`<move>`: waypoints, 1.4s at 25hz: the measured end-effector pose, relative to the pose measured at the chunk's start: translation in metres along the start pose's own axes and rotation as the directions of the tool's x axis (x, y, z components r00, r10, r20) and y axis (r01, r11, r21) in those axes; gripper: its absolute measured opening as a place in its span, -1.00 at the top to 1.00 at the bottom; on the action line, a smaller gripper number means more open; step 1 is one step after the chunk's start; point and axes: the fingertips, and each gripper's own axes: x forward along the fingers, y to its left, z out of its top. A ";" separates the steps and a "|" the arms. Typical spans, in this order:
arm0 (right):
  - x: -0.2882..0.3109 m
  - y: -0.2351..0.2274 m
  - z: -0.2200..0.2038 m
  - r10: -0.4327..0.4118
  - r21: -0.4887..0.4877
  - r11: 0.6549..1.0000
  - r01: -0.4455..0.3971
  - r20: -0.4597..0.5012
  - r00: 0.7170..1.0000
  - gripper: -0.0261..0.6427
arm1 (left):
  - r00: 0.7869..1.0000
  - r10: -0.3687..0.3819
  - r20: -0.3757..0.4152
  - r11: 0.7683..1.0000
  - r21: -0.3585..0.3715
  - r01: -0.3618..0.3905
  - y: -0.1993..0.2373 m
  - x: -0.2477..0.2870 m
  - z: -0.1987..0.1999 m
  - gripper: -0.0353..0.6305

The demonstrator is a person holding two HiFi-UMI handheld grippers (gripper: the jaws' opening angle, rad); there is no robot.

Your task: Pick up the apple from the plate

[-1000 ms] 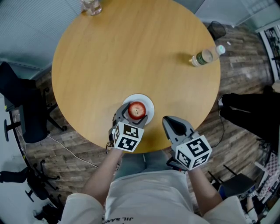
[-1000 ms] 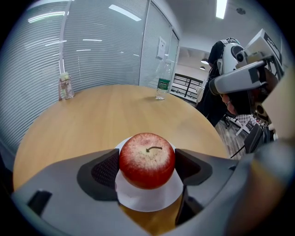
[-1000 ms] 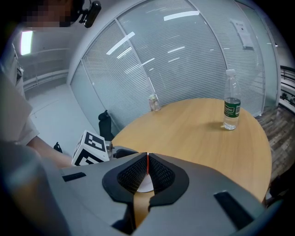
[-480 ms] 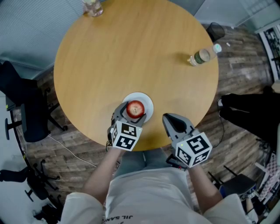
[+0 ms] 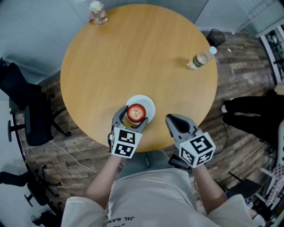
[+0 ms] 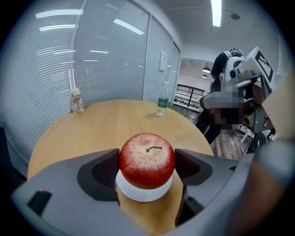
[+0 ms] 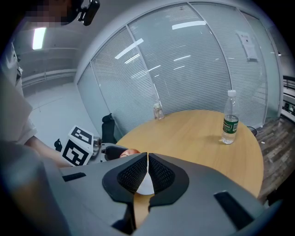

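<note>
A red apple (image 5: 136, 112) is over a small white plate (image 5: 149, 105) near the round wooden table's front edge. My left gripper (image 5: 131, 119) straddles it. In the left gripper view both pads (image 6: 105, 168) press the sides of the apple (image 6: 147, 159), with the plate (image 6: 143, 194) showing right beneath it. I cannot tell whether the apple is clear of the plate. My right gripper (image 5: 175, 120) hovers to the right of the plate at the table's edge. Its jaws are together with nothing between them, as the right gripper view (image 7: 147, 173) shows.
A plastic water bottle (image 5: 200, 58) stands at the table's far right and a glass jar (image 5: 97, 12) at the far left rim. A black office chair (image 5: 22, 102) is on the floor at the left and a dark bag (image 5: 253, 115) at the right.
The head view has shifted a little. The left gripper stays around the apple, which now shows slightly nearer the plate's front edge. The right gripper has barely moved.
</note>
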 end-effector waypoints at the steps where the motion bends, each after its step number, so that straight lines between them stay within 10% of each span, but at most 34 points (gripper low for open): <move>1: -0.003 0.001 0.002 -0.001 -0.006 1.000 0.001 0.006 1.000 0.83 | 1.000 0.002 0.013 1.000 0.003 -0.002 -0.001 -0.006 0.004 -0.24; 35: -0.057 0.041 0.042 0.007 -0.117 0.993 0.009 0.139 0.990 0.83 | 0.959 0.030 0.282 0.999 -0.040 -0.020 -0.036 -0.144 0.046 -0.24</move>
